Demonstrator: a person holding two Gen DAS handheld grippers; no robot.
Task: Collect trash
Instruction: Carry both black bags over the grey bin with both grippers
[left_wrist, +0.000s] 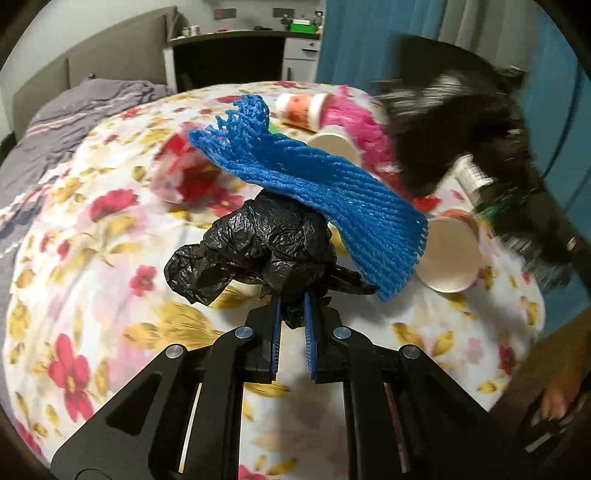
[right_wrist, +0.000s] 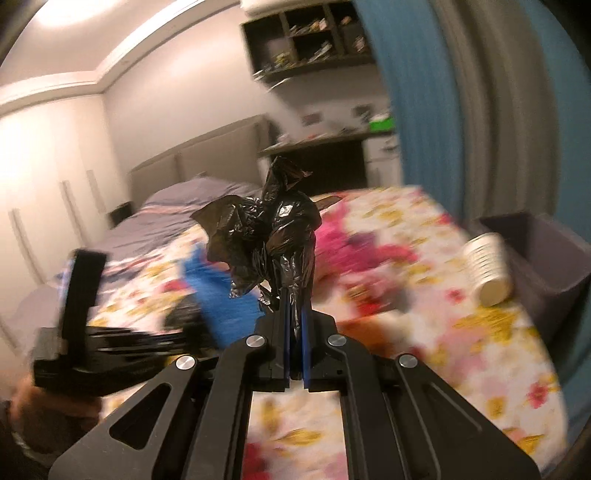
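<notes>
We are tilting our left tongs (left_wrist: 291, 314) steeply down over the flowered bed (left_wrist: 110, 280), pinching crumpled black trash bag plastic (left_wrist: 258, 243) with a blue foam net (left_wrist: 317, 188) draped across it. Our right tongs (right_wrist: 294, 317) are angling gently downward, clamping another bunch of black plastic (right_wrist: 273, 229). Paper cups (left_wrist: 448, 258) are lying on the bed beyond.
</notes>
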